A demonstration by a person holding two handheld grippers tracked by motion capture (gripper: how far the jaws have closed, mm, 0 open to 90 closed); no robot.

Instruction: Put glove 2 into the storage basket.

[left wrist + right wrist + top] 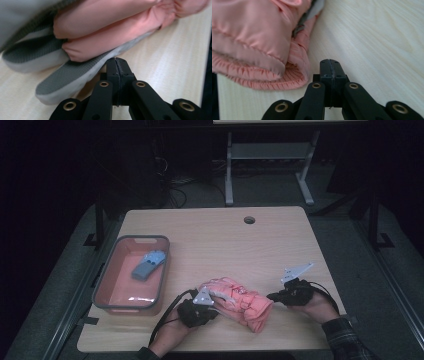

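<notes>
A pink padded glove with grey grip palms lies near the table's front edge, between my two grippers. My left gripper sits at its left end; in the left gripper view the gripper has its jaws pressed together just under a grey-palmed finger of the glove, with nothing seen between them. My right gripper rests on the table by the glove's cuff; in the right gripper view the gripper is shut and empty, a little to the right of the ribbed cuff of the glove.
A grey-rimmed pink bin stands at the table's left and holds a blue glove and a small clear wrapper. A cable hole is at the table's far edge. Bare wood lies beyond the glove.
</notes>
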